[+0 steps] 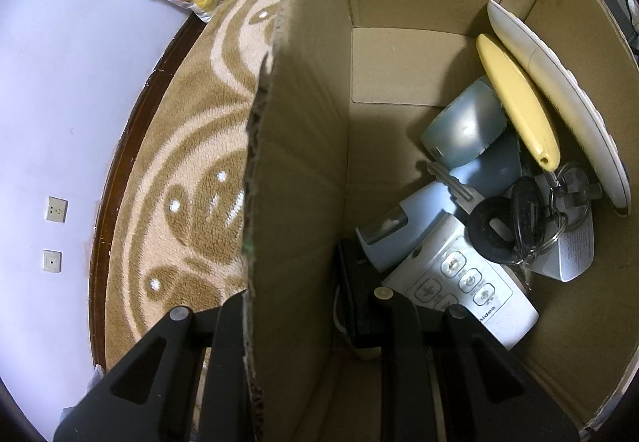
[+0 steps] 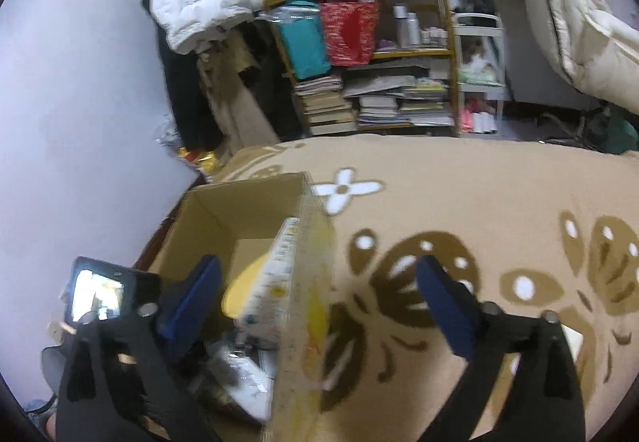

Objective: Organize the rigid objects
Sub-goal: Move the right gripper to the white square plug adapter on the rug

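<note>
Left hand-held gripper (image 1: 303, 306) clamps the wall of the cardboard box (image 1: 303, 146) at frame centre, right hand-held gripper (image 2: 319, 298) gapes open above it, white remote (image 1: 467, 282) and keys (image 1: 519, 218) inside, lower right.

Right gripper (image 2: 319, 306) jaws wide apart above open cardboard box (image 2: 207, 214), patterned beige blanket (image 2: 499, 198), cluttered bookshelf (image 2: 371, 54) behind

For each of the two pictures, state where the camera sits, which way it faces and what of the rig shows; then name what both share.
Left wrist: on the left hand-held gripper, facing down; its fingers straddle a wall of the cardboard box.
Right wrist: on the right hand-held gripper, open, facing across the rug toward shelves; blue pads show.
Shared: box, rug, yellow case.
</note>
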Available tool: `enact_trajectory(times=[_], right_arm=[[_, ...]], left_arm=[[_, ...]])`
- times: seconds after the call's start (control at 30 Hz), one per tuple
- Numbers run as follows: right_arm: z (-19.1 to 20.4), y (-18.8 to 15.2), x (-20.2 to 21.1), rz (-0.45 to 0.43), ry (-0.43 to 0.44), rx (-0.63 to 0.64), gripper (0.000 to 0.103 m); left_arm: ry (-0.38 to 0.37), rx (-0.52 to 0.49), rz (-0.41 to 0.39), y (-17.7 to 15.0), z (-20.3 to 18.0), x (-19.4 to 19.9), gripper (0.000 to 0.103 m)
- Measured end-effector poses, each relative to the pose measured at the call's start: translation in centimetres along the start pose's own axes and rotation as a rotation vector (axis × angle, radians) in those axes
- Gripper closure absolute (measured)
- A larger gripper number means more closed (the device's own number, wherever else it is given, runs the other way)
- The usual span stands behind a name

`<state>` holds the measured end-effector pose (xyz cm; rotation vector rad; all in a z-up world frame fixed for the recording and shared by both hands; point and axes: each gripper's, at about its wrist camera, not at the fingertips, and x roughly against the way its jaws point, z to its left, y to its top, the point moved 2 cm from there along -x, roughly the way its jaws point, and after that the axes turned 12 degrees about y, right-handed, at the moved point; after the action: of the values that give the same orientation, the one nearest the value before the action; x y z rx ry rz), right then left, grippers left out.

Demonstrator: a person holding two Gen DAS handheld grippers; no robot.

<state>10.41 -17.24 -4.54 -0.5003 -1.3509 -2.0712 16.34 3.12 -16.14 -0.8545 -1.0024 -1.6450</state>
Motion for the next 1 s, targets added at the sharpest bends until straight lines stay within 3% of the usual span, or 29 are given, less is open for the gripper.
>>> enact_trajectory(times=[0.23,0.4,0.83,1.0], right_arm=[[-3.7,-0.7,0.9,0.007,-0.174,0.013,0.0],[-6.9,-1.4,1.8,0.011,-0.244,-0.04,0.0],[-11.6,-2.8,2.9,0.007,-0.327,-0.128,0.0],[-14.3,-3.7,2.9,0.009,-0.338,-0.218,0.0]], left_arm=[[0.0,0.0,0.0,0.0,0.0,0.0,0.083],[-0.001,0.001,0.0,0.0,0.0,0.0,0.083],[-0.001,-0.001,-0.001,0.1,0.1,0.1,0.083],[-0.001,0.0,-0.001,0.0,0.1,0.1,0.083]])
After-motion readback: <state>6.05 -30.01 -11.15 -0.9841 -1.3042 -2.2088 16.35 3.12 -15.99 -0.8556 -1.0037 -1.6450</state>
